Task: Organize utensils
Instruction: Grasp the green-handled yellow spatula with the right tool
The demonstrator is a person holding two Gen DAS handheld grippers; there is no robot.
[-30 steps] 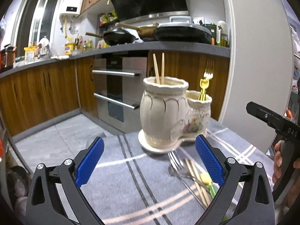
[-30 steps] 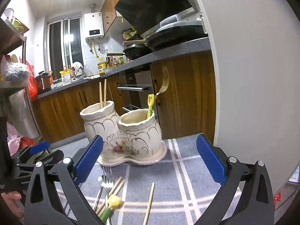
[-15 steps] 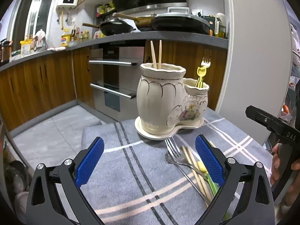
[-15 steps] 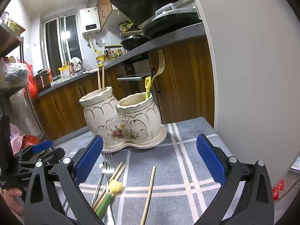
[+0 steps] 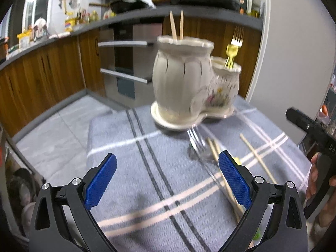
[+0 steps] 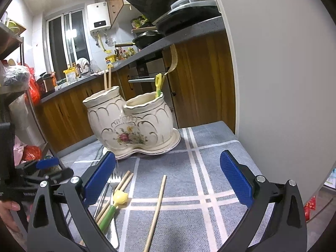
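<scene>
A cream double-pot utensil holder [image 5: 189, 88] [image 6: 134, 124] stands on a grey checked cloth [image 5: 147, 168] [image 6: 189, 168]. One pot holds two chopsticks [image 5: 176, 26] [image 6: 107, 79], the other a gold fork [image 5: 236, 40] [image 6: 173, 59] and a yellow-green utensil [image 6: 158, 85]. On the cloth lie a silver fork [image 5: 196, 145] [image 6: 113, 180], a pair of chopsticks [image 5: 214, 151] [image 6: 122, 183], a single chopstick [image 5: 255, 155] [image 6: 157, 208] and a yellow-and-green utensil [image 6: 114, 204]. My left gripper [image 5: 167, 180] is open and empty above the cloth. My right gripper [image 6: 168, 180] is open and empty over the single chopstick.
The table ends close behind the holder, with floor [image 5: 63, 130] beyond. A white wall [image 6: 283, 84] stands by the table's right side. Wooden cabinets [image 5: 42, 79] and an oven [image 5: 124, 69] sit behind. The other handset shows at each view's edge [image 5: 315, 138] [image 6: 42, 174].
Both grippers have tilted down and drawn back, so more of the cloth and the loose utensils shows. The holder sits higher in both views. The left view is motion-blurred.
</scene>
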